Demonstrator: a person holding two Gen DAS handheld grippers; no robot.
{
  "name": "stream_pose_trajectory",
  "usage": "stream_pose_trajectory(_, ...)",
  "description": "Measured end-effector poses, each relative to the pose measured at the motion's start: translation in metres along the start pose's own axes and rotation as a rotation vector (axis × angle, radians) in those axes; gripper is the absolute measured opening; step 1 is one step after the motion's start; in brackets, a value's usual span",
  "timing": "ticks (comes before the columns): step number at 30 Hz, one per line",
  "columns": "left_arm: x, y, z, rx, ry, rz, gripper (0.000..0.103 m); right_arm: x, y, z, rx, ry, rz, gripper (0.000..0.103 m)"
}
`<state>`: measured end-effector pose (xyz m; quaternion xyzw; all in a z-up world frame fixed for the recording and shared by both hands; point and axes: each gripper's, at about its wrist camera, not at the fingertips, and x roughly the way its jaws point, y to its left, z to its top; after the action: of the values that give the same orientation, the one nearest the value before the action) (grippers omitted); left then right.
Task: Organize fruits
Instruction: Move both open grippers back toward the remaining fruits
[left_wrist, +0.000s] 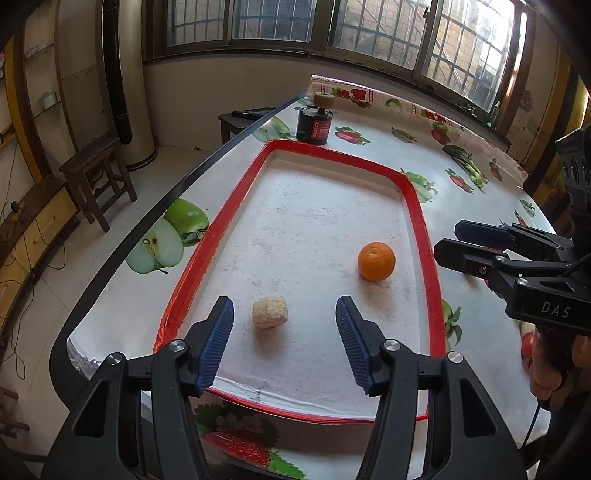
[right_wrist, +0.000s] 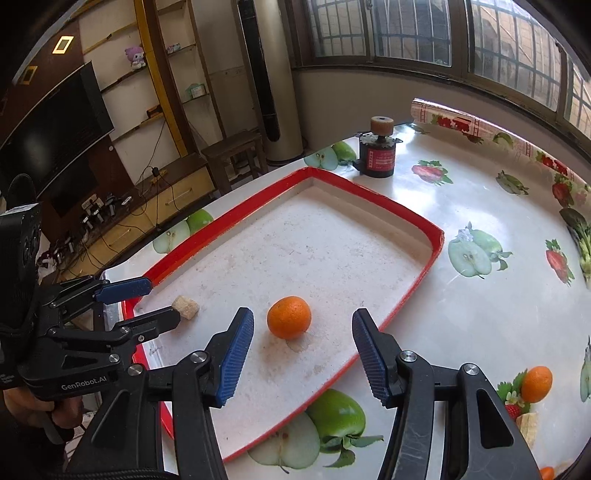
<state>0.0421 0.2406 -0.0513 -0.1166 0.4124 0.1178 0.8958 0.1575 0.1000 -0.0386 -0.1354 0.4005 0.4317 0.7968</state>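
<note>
A white tray with a red rim (left_wrist: 229, 206) (right_wrist: 402, 210) lies on the fruit-print tablecloth. Inside it rest an orange (left_wrist: 376, 261) (right_wrist: 289, 317) and a beige, rough-sided block (left_wrist: 269, 313) (right_wrist: 185, 305). My left gripper (left_wrist: 284, 314) (right_wrist: 164, 301) is open over the tray's near end, and the block lies on the tray floor between its blue pads (left_wrist: 221, 325), untouched. My right gripper (right_wrist: 303, 328) (left_wrist: 447, 240) is open too; the orange sits between its fingertips without contact. Each is held by a person's hand.
A black cylinder with a cork-coloured wheel on top (left_wrist: 313, 125) (right_wrist: 378, 155) stands past the tray's far end. In the right wrist view, a second orange (right_wrist: 536, 384) and a beige piece (right_wrist: 528, 424) lie on the cloth at right. The table's dark edge (left_wrist: 155, 218) runs along the left.
</note>
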Motion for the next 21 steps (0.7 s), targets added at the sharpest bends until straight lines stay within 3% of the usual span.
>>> stream_pose_trajectory(5,-0.010,-0.022,0.002,0.016,-0.014,-0.049,0.056,-0.033,-0.024,-0.017,0.080,-0.039,0.010,0.064)
stream_pose_trajectory(7,-0.014,-0.033,0.002,0.032,-0.019,-0.064,0.056,-0.045,-0.034,-0.026,0.108,-0.047,0.002,0.071)
stream_pose_trajectory(21,-0.022,-0.100,0.000,0.121,-0.019,-0.165,0.056,-0.130,-0.109,-0.100,0.277,-0.121,-0.125,0.074)
